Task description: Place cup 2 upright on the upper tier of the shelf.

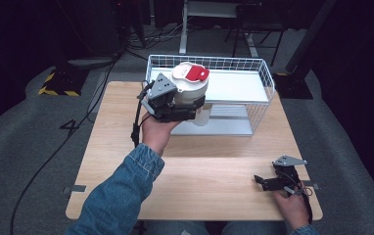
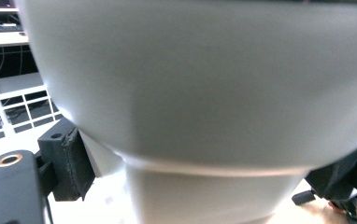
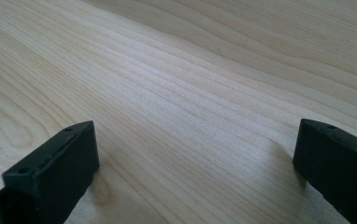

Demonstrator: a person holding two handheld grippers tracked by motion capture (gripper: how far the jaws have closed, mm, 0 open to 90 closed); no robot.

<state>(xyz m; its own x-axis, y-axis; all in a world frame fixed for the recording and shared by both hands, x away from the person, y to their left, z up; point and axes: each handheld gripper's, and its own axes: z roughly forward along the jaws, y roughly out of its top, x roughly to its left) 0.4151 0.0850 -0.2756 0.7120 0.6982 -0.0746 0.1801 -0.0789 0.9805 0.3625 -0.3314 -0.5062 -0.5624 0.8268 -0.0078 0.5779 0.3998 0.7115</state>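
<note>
Table (image 1: 209,171) of pale wood is lying under both my grippers, its grain running across the right gripper view beneath the jaws there. Ahead of my left gripper (image 1: 187,110), at the table's far edge, I am seeing a white wire basket (image 1: 263,78) with a flat white shelf inside it; in the left gripper view a stretch of its grid is showing off to the left of the jaws.

I am holding a white container (image 1: 192,88) in the left gripper, raised above the table just in front of the basket's near left corner. It is standing upright, wider at the top than below, and its lid is carrying a red patch (image 1: 197,73). In the left gripper view its pale wall (image 2: 204,93) is crowding right up against the camera, with a black jaw pressing on each side of the narrower lower part, so that gripper is closed around the container's body.

My right gripper (image 1: 266,182) is resting low at the near right of the table, well apart from the container and the basket. Its jaws are standing wide apart in the right gripper view, with nothing but bare wood between them. A hand (image 1: 290,205) is wrapping its handle from behind.
</note>
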